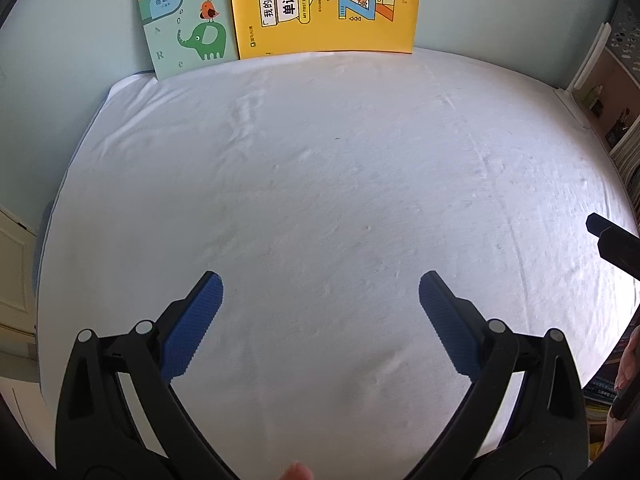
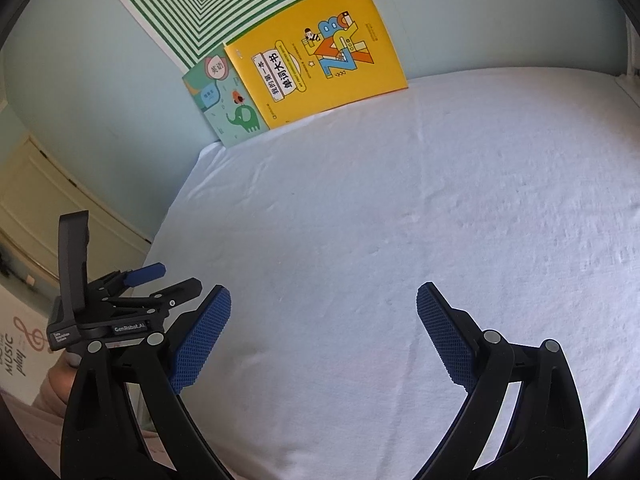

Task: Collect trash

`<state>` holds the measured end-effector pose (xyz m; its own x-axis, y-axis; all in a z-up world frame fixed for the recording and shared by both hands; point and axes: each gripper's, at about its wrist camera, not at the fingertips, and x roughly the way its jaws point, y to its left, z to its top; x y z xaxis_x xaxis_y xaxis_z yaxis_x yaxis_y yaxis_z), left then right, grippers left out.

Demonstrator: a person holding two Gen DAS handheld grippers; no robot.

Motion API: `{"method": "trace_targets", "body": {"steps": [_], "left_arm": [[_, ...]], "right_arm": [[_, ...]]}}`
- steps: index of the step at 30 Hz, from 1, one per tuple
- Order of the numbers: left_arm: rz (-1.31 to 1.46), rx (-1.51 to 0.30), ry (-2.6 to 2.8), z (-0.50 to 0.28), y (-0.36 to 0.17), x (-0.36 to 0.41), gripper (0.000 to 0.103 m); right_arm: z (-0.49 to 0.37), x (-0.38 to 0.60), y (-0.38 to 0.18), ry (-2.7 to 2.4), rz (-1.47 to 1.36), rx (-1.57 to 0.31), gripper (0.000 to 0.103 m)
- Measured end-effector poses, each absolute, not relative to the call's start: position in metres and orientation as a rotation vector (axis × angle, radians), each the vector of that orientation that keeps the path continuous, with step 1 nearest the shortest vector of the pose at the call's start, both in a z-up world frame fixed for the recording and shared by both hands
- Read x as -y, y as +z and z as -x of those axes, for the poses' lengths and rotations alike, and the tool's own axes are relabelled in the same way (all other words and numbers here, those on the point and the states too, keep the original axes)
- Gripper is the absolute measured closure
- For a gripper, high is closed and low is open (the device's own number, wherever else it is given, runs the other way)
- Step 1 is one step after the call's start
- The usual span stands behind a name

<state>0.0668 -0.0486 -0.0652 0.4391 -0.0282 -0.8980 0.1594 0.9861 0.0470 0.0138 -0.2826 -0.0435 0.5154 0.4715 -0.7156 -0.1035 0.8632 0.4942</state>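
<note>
While hand-held gripper gapes, white cloth beneath.

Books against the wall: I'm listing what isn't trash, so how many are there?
3: yellow word book, teal elephant booklet left of it, green-striped white book behind both. More may be hidden.

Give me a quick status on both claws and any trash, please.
Left claw open, empty, over the white cloth. Right claw open, empty. No trash in view. Yellow book and green book lean on the far wall, clear of both.
</note>
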Motion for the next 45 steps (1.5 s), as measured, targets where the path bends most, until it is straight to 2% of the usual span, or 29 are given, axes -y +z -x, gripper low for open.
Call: {"method": "trace_targets", "body": {"steps": [27, 34, 45], "left_arm": [[-0.156, -1.060, -0.128, -0.067, -0.057, 0.053, 0.007], [-0.300, -0.960, -0.015, -0.064, -0.051, 0.063, 0.007], [-0.305, -0.971, -0.052, -0.065, -0.052, 0.073, 0.007]], "right_arm": [[-0.020, 0.275, -0.043, 0.373, -0.395, -0.980, 0.010], [-0.022, 0.276, -0.046, 0.371, -0.399, -0.984, 0.010], [-0.021, 0.276, -0.049, 0.368, -0.404, -0.991, 0.010]]}}
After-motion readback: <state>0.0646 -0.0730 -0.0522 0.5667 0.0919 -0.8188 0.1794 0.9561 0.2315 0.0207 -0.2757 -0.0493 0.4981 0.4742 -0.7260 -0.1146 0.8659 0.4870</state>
